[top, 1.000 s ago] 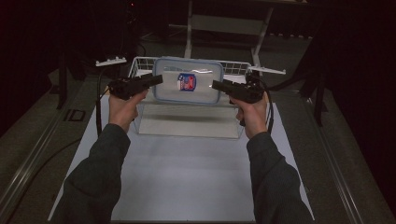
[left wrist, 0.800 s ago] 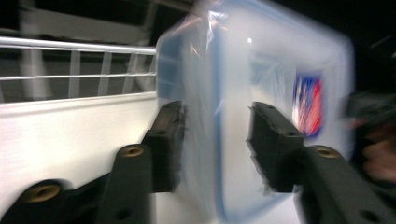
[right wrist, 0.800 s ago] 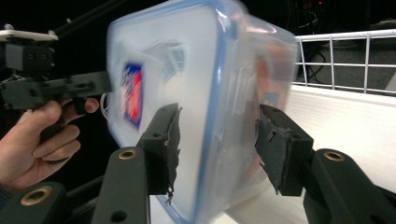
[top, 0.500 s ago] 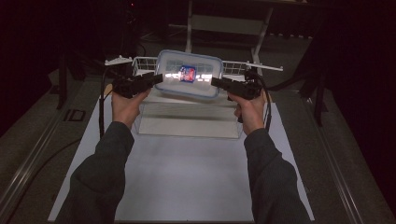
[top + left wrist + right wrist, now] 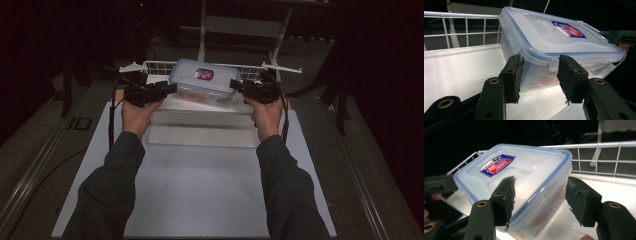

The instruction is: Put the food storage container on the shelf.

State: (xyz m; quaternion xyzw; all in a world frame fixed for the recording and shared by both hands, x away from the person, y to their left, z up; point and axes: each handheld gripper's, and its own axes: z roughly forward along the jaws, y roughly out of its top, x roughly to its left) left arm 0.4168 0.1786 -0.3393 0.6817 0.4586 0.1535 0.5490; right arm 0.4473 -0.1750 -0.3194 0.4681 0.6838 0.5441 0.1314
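A: What carries it all?
B: A table (image 5: 100, 95) with 1 white sheet (image 5: 200, 185) over its middle, from the lower edge of the frame up to the centre.
A: And on that?
B: 1 metal tray (image 5: 200, 131) at the centre, with a white wire rack (image 5: 155, 66) along its far side, upper middle of the frame.

Dark recording studio — black curtains (image 5: 380, 60), white-topped table (image 5: 200, 185)
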